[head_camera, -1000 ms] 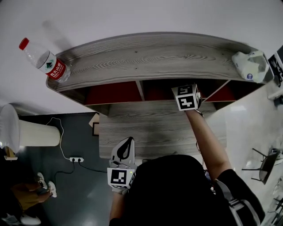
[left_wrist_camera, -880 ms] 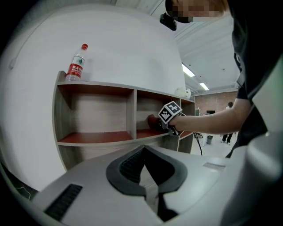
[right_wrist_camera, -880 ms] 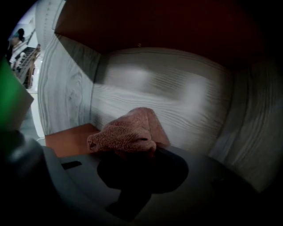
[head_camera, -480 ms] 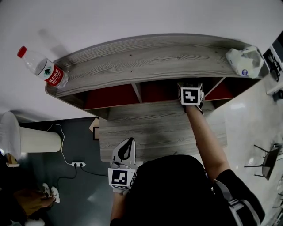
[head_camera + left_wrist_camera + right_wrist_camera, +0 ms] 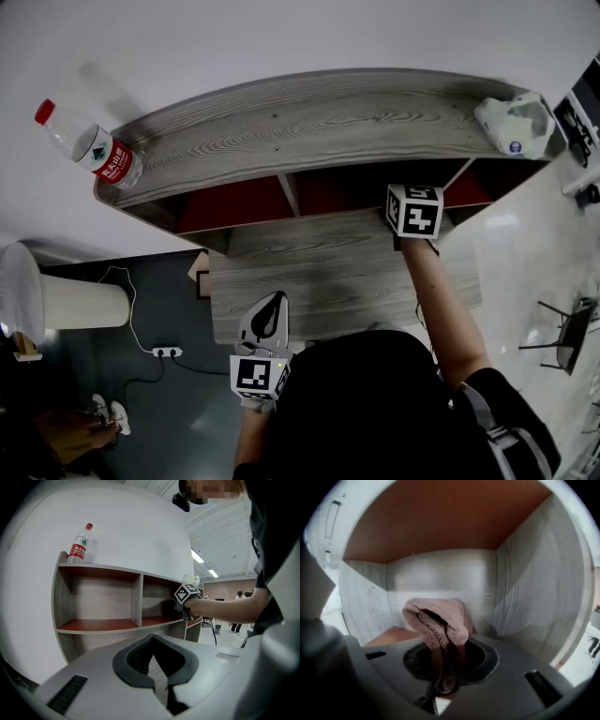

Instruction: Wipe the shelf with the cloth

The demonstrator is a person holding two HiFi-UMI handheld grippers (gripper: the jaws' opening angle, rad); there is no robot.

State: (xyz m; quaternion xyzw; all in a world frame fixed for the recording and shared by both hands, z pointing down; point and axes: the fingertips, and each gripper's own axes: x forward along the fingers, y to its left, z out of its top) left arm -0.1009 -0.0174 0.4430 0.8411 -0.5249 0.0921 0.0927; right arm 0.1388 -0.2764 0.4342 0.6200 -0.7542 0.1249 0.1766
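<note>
The grey wooden shelf (image 5: pixel 309 122) has red-lined compartments. My right gripper (image 5: pixel 445 670) is shut on a brown cloth (image 5: pixel 440 618) that bunches up above the jaws, inside the middle compartment close to its right wall (image 5: pixel 529 588). From the head view only its marker cube (image 5: pixel 413 210) shows at the compartment's mouth; the jaws and cloth are hidden. In the left gripper view the cube (image 5: pixel 186 594) and the dark cloth (image 5: pixel 168 607) sit over the red shelf board (image 5: pixel 101 624). My left gripper (image 5: pixel 265 314) hangs low by the person's body, shut and empty.
A water bottle with a red cap (image 5: pixel 89 145) stands on the shelf top at the far left, and a crumpled white bag (image 5: pixel 514 127) lies at its right end. A white cylindrical bin (image 5: pixel 56 286) and a power strip (image 5: pixel 163 350) are on the floor to the left.
My right gripper has slid to the right along the middle compartment with the cloth, and drawn slightly outward. The left gripper has stayed where it was.
</note>
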